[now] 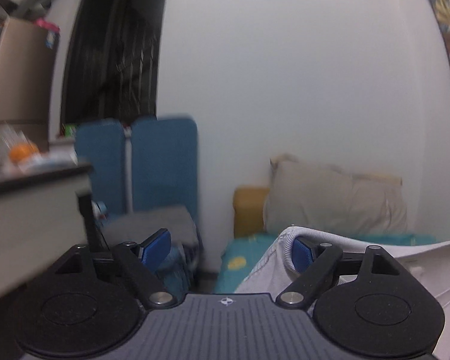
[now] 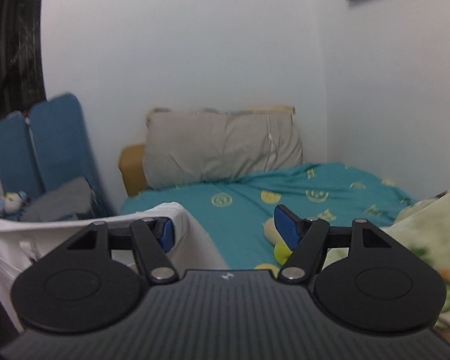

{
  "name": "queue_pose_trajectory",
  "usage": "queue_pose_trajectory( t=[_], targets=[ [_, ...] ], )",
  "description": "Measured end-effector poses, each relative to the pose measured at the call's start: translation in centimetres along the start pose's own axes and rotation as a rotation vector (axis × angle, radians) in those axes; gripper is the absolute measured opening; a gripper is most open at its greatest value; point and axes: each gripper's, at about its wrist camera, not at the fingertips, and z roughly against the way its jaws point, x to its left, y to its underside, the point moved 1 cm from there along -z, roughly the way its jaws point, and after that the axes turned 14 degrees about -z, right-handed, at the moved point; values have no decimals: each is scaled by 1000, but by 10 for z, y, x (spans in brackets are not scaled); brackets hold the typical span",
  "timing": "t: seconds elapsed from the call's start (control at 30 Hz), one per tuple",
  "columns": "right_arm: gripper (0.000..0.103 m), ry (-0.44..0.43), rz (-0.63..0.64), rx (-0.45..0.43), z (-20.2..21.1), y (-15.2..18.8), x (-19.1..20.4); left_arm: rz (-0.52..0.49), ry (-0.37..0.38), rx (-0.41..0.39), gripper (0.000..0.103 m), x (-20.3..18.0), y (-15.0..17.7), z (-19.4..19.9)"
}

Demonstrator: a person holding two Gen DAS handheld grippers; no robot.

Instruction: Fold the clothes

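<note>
Left wrist view: left gripper [image 1: 228,247] open, white garment [image 1: 267,273] draped against its right finger. Right gripper [image 2: 225,229] open (garment [image 2: 180,216] leftward), stretched between both.

Your left gripper [image 1: 228,252] has its fingers spread with open air between them, but the white garment [image 1: 339,258] drapes over its right finger, and a desk [image 1: 30,207] crowds its left side. Ahead of it a blue folded mat [image 1: 153,165] leans on the wall with a grey pile [image 1: 153,222] at its foot. Your right gripper [image 2: 228,228], also spread, faces a free stretch of teal sheet [image 2: 285,186] bounded by the pillow [image 2: 222,147], a plush toy [image 2: 273,234] and a blanket [image 2: 429,228] on the right.
</note>
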Motion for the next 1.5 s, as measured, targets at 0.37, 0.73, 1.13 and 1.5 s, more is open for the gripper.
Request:
queue_pose_trajectory(
  t=[0.37, 0.73, 1.13, 1.5],
  targets=[
    [80, -113, -57, 494, -184, 128, -40, -64, 158, 345, 83, -59, 155, -175],
    [82, -226, -117, 376, -91, 97, -18, -65, 285, 333, 98, -24, 118, -87],
    [82, -262, -47, 225, 140, 73, -14, 14, 250, 97, 98, 40, 64, 165],
    [82, -231, -109, 183, 268, 61, -27, 112, 239, 157, 101, 59, 25, 301]
  ],
)
